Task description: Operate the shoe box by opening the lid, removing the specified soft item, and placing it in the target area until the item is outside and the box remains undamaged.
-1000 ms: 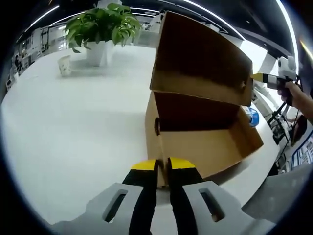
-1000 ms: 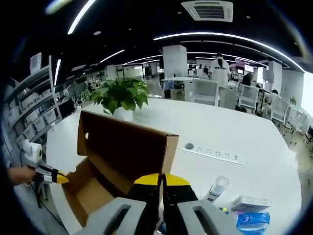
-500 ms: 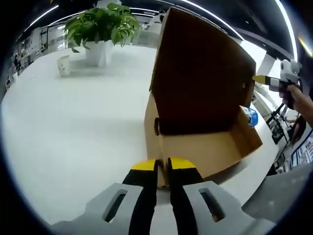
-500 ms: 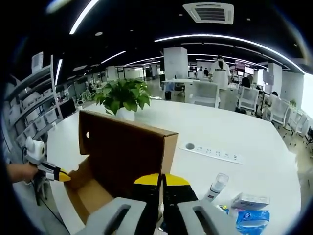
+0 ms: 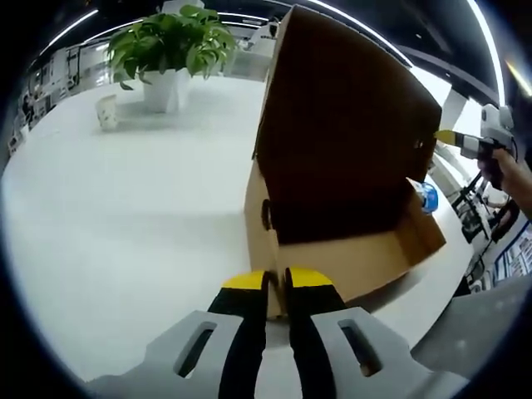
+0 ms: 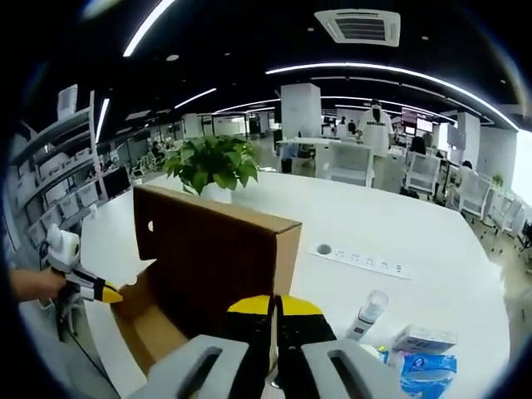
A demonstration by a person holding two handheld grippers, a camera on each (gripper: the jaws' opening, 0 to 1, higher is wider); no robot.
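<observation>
A brown cardboard shoe box [image 5: 357, 262] stands on the white table [image 5: 125, 216] with its lid [image 5: 349, 125] raised steeply. My left gripper [image 5: 276, 283] is shut on the box's near wall. My right gripper [image 5: 445, 136] comes in from the right and touches the lid's far edge. In the right gripper view, my right gripper [image 6: 274, 303] is shut on the lid [image 6: 208, 258] at its lower edge. The left gripper [image 6: 106, 293] holds the box [image 6: 154, 328] at the left. The lid hides most of the box's inside, and the visible floor is bare cardboard.
A potted plant [image 5: 170, 41] and a paper cup [image 5: 109, 110] stand at the table's far side. A power strip [image 6: 362, 259], a small bottle [image 6: 366, 314], a white pack [image 6: 424, 341] and a blue pack [image 6: 426, 370] lie right of the box. Office desks and chairs lie beyond.
The lid has swung further in the right gripper's hold and stands steeper, covering more of the box's inside in the left gripper view. The left gripper keeps its hold.
</observation>
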